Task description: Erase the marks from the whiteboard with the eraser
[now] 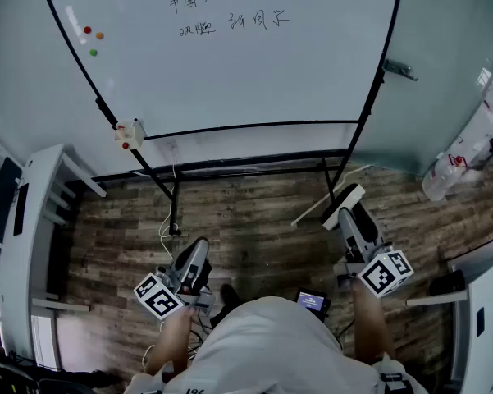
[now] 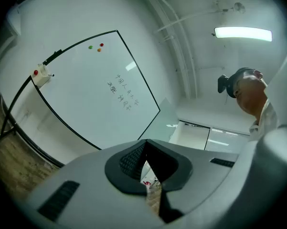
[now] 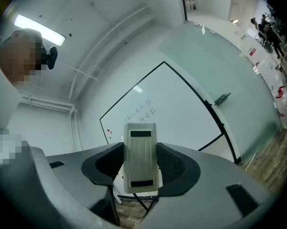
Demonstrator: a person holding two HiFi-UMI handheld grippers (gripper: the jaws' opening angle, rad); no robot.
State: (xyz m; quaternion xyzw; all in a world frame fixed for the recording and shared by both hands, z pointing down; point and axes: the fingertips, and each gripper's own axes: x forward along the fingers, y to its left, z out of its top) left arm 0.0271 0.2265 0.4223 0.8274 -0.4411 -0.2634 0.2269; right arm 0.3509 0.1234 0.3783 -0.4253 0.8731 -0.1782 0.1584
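The whiteboard stands on a black frame ahead of me, with two rows of black handwritten marks near its top. My right gripper is shut on a white eraser, held low and well short of the board. In the right gripper view the whiteboard and its marks lie beyond the eraser. My left gripper is shut with nothing between its jaws, also low near my body. The left gripper view shows the whiteboard at an angle, with the marks.
Three small magnets stick to the board's upper left. A white holder with red dots hangs at the frame's lower left corner. A white shelf stands left, plastic bags right. A cable lies on the wooden floor.
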